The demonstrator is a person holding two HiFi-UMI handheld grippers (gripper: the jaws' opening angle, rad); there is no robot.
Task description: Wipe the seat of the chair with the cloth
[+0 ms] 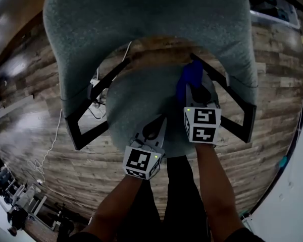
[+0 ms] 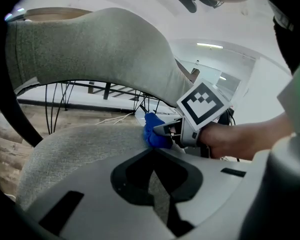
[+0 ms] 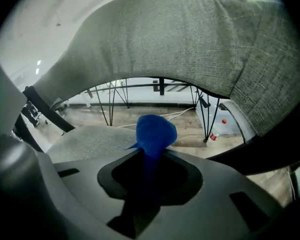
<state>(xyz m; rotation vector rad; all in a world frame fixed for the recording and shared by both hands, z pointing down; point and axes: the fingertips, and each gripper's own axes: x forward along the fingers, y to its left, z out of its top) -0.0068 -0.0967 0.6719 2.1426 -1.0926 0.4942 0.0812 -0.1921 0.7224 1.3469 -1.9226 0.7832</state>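
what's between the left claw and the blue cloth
Just a bare stretch of the grey seat, seen in the left gripper view: the left claw points at the cloth pinched in the right claw.

The head view looks steeply down onto the whole chair (image 1: pixel 141 29). The left gripper view sits low and close over the seat (image 2: pixel 75 149), facing across at the right gripper (image 2: pixel 160 130). The right gripper view looks close along the seat toward the backrest (image 3: pixel 190 49). All three share seat and cloth (image 1: pixel 189 77).
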